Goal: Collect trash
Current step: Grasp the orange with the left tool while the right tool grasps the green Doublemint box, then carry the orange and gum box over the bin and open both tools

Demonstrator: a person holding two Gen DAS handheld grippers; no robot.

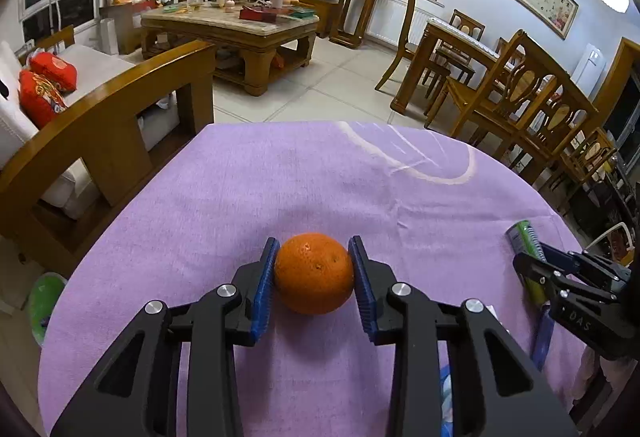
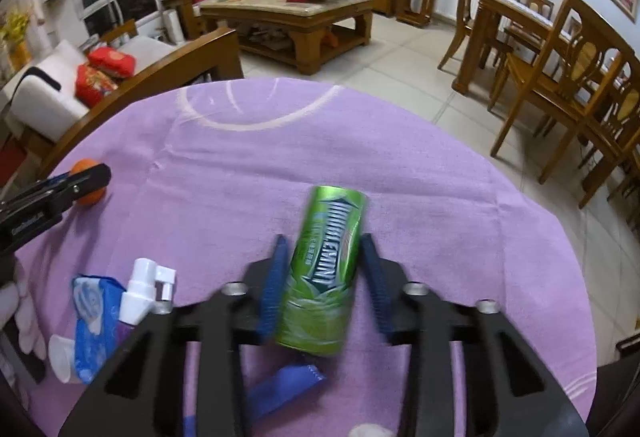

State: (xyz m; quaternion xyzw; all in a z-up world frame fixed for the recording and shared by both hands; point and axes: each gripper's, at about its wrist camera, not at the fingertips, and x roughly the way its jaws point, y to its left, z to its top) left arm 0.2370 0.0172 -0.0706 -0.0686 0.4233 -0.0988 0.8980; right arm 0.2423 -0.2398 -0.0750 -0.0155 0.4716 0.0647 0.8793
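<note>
Left wrist shows left gripper [image 1: 314, 273] fingers grasping the orange [image 1: 314, 273]; right gripper [image 2: 324, 277] grasps the green can [image 2: 326, 269]; blue wrappers [image 2: 94, 321] remain on the desk [image 2: 240, 165]

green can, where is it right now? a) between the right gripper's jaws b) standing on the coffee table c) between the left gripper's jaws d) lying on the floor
a: in the right wrist view the green can sits between the blue pads of the right gripper, above the purple tablecloth, while the left gripper has its jaws around the orange instead.
</note>
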